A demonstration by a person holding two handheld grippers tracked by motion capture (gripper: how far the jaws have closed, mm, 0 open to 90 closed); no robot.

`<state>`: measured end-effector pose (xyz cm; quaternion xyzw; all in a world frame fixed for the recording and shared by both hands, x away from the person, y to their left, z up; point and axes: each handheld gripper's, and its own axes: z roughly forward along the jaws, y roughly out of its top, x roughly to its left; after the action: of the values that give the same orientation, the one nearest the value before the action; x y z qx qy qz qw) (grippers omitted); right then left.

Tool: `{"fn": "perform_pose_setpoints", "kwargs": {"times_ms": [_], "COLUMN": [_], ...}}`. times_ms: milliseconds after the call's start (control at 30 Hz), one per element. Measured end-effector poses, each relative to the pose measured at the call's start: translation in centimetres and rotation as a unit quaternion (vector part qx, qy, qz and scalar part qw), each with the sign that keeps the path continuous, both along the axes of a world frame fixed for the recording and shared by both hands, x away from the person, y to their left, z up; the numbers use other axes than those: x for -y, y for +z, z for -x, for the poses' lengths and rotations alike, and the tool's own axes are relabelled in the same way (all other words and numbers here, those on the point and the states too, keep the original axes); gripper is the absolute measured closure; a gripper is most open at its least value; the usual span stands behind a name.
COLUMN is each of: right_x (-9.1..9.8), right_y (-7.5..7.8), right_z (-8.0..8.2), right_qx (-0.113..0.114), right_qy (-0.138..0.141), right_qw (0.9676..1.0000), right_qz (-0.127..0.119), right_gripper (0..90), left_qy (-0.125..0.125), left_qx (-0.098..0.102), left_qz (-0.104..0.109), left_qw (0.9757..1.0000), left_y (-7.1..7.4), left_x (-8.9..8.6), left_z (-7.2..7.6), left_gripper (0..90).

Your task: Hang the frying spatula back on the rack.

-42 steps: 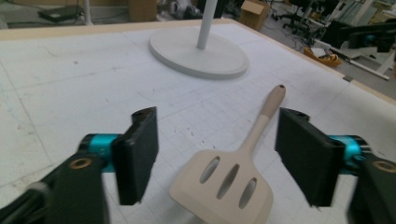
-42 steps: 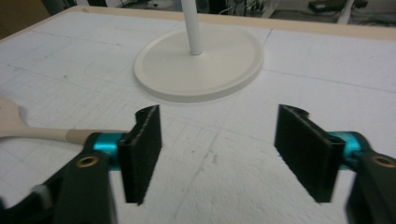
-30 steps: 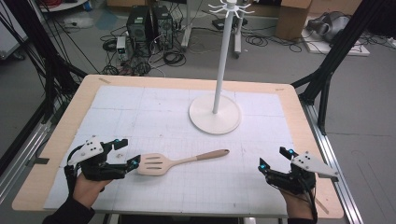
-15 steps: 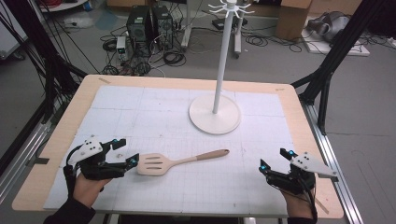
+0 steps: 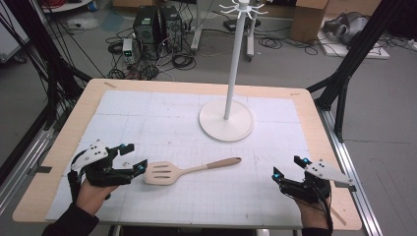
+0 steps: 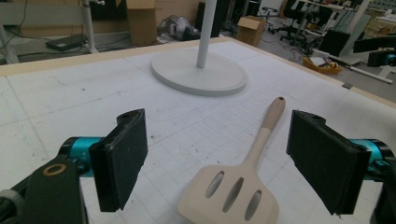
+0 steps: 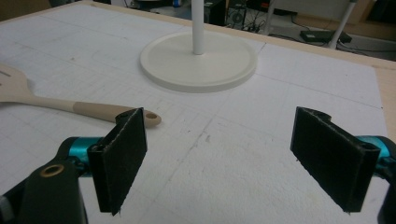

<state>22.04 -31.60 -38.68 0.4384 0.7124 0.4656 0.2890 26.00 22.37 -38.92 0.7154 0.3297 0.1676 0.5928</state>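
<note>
Table (image 5: 69, 147) of pale wood under a white gridded mat carries everything in front of you. Toward its far side rises the tall white hook stand (image 5: 227, 118) on a round base. Nearer you, the beige slotted spatula (image 5: 189, 170) lies flat, blade towards your left gripper (image 5: 133, 162), handle angled toward the stand. Your left gripper has its jaws spread apart, just short of the blade. Your right gripper (image 5: 287, 172) is likewise parted, empty, well apart from the handle
</note>
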Motion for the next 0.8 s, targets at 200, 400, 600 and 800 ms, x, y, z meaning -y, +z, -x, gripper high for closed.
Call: {"fn": "perform_pose_setpoints", "kwargs": {"times_ms": [200, 400, 600, 800], "right_x": [-0.1, 0.0, 0.0, 0.1], "right_y": [-0.1, 0.0, -0.1, 0.0], "right_z": [0.0, 0.1, 0.0, 0.0], "right_qx": [-0.001, -0.001, -0.005, -0.003], "right_qy": [0.008, 0.008, 0.009, 0.010], "right_qw": [1.0000, 1.0000, 0.9999, 0.9999], "right_qz": [-0.001, -0.002, -0.004, -0.006], "right_gripper": [17.4, 17.4, 17.4, 17.4], "left_qy": [-0.048, -0.096, -0.134, -0.174], "left_qx": [-0.006, -0.033, -0.063, -0.091], "left_qz": [-0.051, -0.089, -0.153, -0.209], "left_qw": [0.9976, 0.9909, 0.9771, 0.9580], "left_y": [1.3, 2.0, 1.4, 0.2], "left_x": [2.3, 5.3, 8.3, 11.1], "left_z": [-1.5, -3.2, -5.0, -6.3], "left_gripper": [23.2, 27.9, 32.0, 36.7]}}
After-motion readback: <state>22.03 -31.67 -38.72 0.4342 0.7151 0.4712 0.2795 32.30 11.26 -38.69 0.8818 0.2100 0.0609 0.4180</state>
